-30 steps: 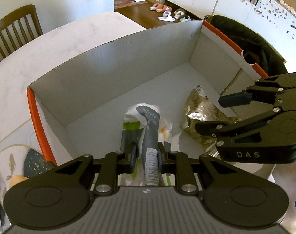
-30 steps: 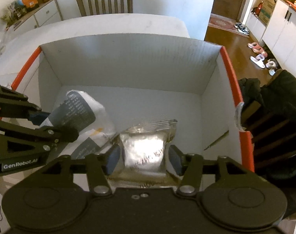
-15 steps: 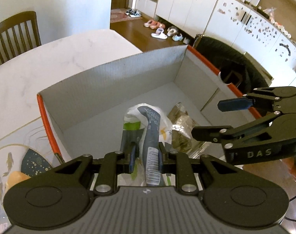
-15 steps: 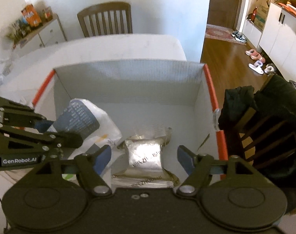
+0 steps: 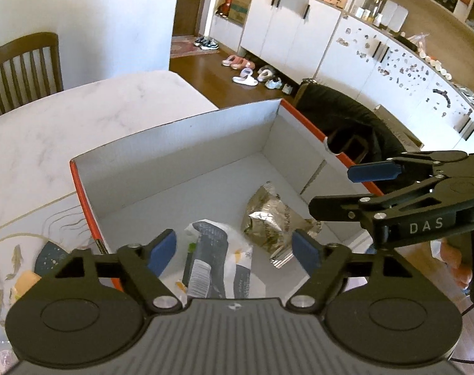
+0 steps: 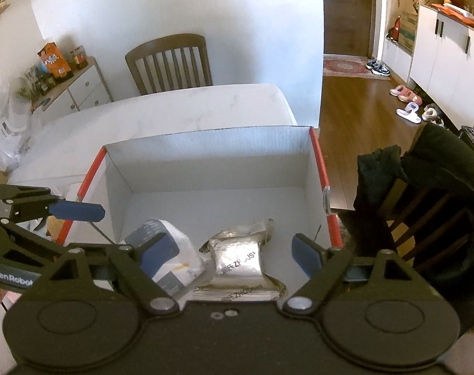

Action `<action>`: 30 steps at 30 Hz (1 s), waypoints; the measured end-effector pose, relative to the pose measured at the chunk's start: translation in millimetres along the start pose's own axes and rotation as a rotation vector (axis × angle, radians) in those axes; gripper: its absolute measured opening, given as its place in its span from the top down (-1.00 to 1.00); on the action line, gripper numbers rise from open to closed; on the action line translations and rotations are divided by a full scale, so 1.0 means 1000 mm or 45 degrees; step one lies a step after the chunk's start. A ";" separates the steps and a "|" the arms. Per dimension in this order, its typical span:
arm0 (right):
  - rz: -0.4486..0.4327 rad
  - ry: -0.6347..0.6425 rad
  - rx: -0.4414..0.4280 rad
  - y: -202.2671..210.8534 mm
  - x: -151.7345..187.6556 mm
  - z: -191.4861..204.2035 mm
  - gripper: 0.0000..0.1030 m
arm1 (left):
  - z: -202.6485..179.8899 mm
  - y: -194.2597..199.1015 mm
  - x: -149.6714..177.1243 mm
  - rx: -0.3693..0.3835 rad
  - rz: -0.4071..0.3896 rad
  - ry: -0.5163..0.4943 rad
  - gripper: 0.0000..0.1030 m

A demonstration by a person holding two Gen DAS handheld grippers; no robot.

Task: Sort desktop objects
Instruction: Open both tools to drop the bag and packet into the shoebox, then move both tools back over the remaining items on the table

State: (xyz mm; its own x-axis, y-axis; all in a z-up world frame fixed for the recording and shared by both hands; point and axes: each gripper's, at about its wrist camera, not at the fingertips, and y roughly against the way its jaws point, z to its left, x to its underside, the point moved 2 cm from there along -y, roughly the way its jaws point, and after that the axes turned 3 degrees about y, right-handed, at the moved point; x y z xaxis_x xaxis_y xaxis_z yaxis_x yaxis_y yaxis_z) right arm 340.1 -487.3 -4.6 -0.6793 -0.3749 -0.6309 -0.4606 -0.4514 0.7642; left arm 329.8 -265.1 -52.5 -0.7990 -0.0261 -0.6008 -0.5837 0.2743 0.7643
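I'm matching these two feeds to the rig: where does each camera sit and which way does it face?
Left wrist: on the left gripper, looking down into the orange-edged white cardboard box; its opening jaws show, with the right gripper alongside.
Right wrist: on the right gripper, facing the same box toward a brown wooden chair; its opening jaws show, with the left gripper's finger alongside.
Shared: the crinkled silver foil packet and white-and-grey plastic pouch lying in the box, gripped by neither.
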 end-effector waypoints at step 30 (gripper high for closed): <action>-0.282 0.130 -0.193 0.056 0.004 0.129 -0.98 | 0.085 0.164 0.080 -0.086 -0.416 0.134 -1.00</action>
State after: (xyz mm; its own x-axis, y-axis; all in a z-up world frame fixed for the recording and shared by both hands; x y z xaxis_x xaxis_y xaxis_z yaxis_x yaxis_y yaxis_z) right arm 237.9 -409.8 52.4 -0.5068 -0.3297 -0.7965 -0.4955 -0.6447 0.5822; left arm 182.8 -140.4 5.0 -0.5770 -0.2021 -0.7914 -0.8164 0.1708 0.5516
